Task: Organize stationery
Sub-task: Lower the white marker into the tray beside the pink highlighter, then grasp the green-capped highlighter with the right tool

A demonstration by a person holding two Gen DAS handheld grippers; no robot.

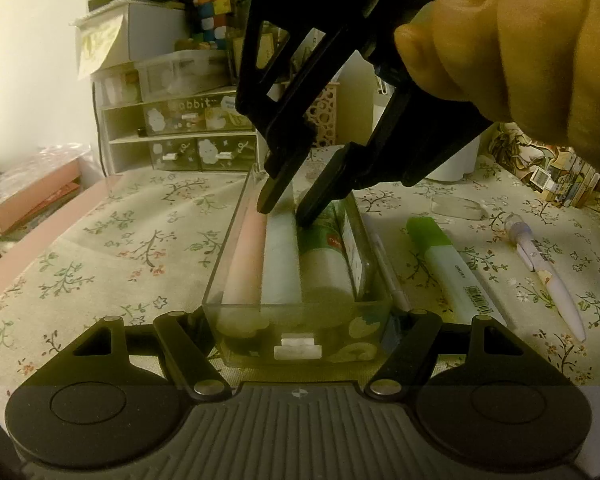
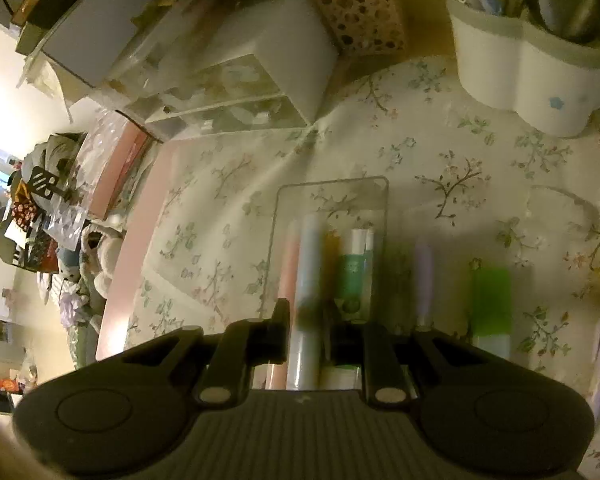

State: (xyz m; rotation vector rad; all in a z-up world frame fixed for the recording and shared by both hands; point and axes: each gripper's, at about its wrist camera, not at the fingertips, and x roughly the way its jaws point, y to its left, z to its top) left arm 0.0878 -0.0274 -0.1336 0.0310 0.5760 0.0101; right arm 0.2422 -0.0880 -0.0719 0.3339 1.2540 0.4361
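Note:
A clear plastic drawer tray lies on the floral tablecloth, held between my left gripper's fingers, which are shut on its near end. Inside lie a pink marker, a pale blue marker, and a green-and-white glue stick. My right gripper reaches down into the tray, its fingertips straddling the pale blue marker; whether they press it is unclear. The tray also shows in the right wrist view. A green highlighter, a lilac pen and a thin white pen lie right of the tray.
A white mini drawer cabinet stands at the back left, with boxes on top. A white pen holder with scissors stands at the back right, a pink perforated box behind. A pink box sits off the left edge.

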